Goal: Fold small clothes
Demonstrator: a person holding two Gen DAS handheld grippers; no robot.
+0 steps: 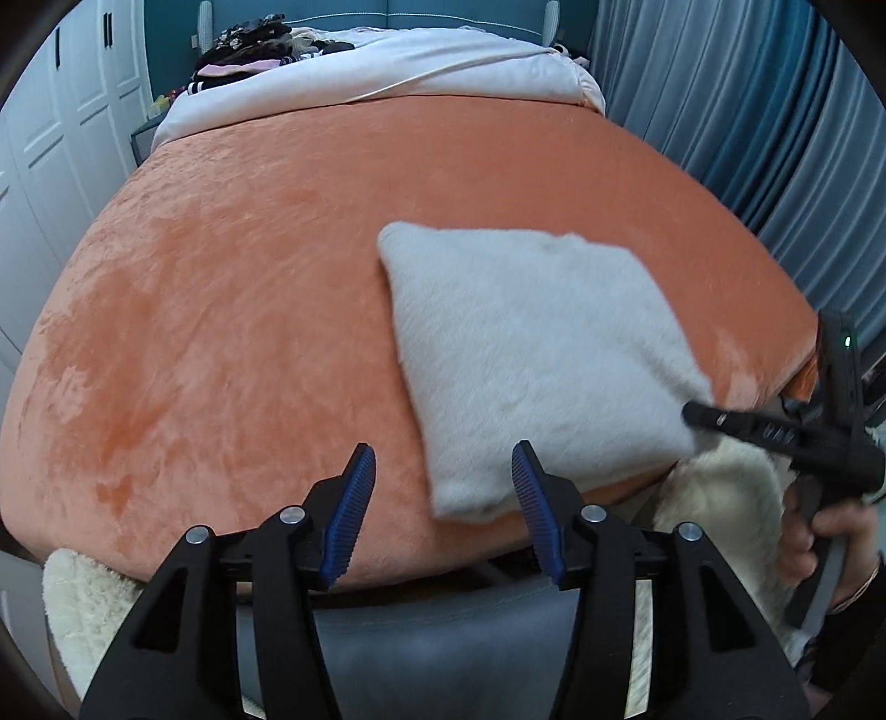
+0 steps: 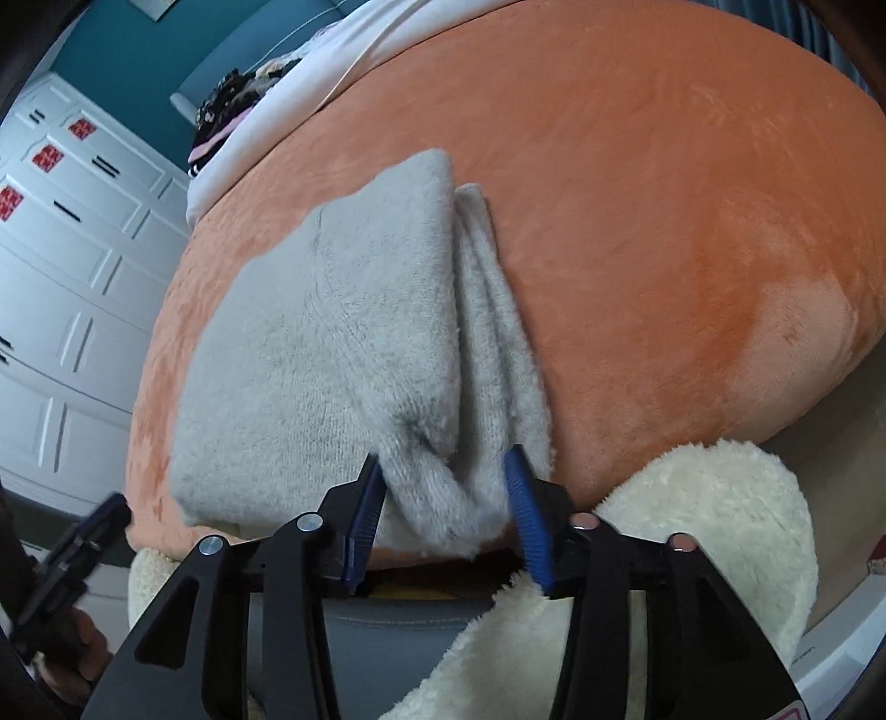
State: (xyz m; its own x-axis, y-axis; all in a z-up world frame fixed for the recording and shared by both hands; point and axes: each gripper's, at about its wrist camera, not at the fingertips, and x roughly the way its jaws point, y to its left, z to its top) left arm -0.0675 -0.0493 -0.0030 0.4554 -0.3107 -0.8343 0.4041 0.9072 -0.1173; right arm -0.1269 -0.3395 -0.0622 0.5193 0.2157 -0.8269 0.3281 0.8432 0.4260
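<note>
Left hand-held gripper: your left hand-held gripper (image 1: 443, 498) stands released, blue pads apart with nothing pressed between them; it hangs over the near edge of the bed, and the garment's near-left corner shows in the gap below it.
Right hand-held gripper: your right hand-held gripper (image 2: 446, 509) is clenched on a bunched fold at the garment's near edge, both pads pressing the fabric.
Garment: the grey fleece garment (image 1: 531, 354) lies folded into a rough square on the orange blanket (image 1: 221, 310), at the near right part of the bed.
Garment edges: its near edge runs just beside the bed's near edge; in the right wrist view the right side shows stacked folded layers (image 2: 493, 310), while the left side lies flat.
Open room: to the left of the garment you have a wide bare stretch of orange blanket; beyond its far edge the blanket runs bare up to the white bedding (image 1: 387, 66).
Far clutter: a dark pile of clothes (image 1: 249, 50) sits at the far left, well apart from the garment.
Near side: cream fleece (image 2: 709, 531) hangs just below the bed's near edge, under both hand-held grippers.
Surroundings: white wardrobe doors (image 1: 50, 166) on the left, blue curtains (image 1: 747, 111) on the right.
</note>
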